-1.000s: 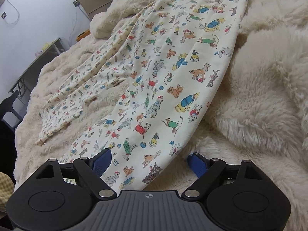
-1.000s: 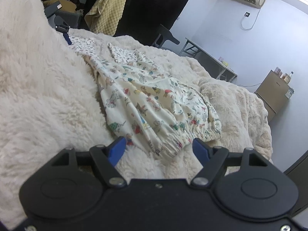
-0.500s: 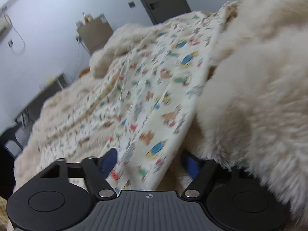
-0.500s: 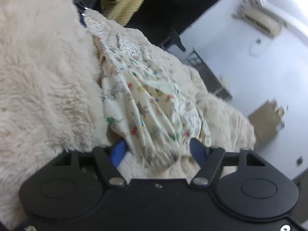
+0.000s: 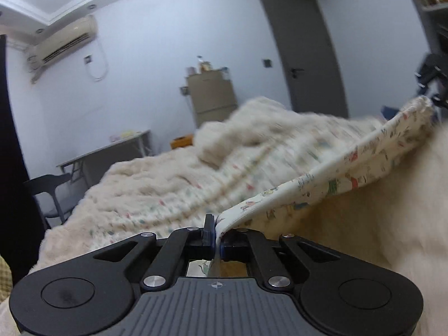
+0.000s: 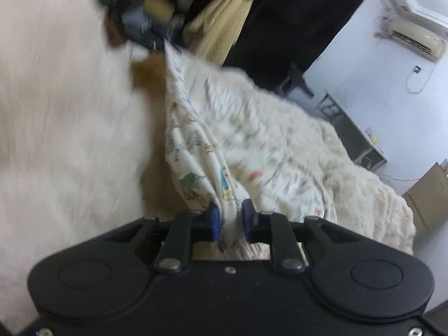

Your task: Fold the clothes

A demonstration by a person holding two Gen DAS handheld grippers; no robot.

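Since a second ago, both your hands have lifted off the shaggy cream fleece bed cover (image 5: 145,184), and the cream cotton garment printed with small coloured cartoon animals (image 5: 372,156) has gone from lying flat to being stretched in the air along one edge.

That garment now runs as a taut band between your two hands, with the rest of it trailing on the bed below. You hold it by two far ends of one side, probably so the edge stays straight and can be carried over onto the other half for the first fold.

Your left gripper (image 5: 215,233) is clamped tight on a thin hem, the fabric squeezed flat between the pads. Your right gripper (image 6: 230,221) has a thicker, gathered bunch of cloth (image 6: 201,168) between its blue pads (image 6: 214,222); its jaws are closing on that bunch and seem to press it already.

The left wrist view shows the whole lifted edge reaching to the right gripper at the far right rim, plus the door, small fridge and air conditioner. The right wrist view is blurred, but shows the loose folds hanging under the edge and the distant left gripper, which the other view cannot.
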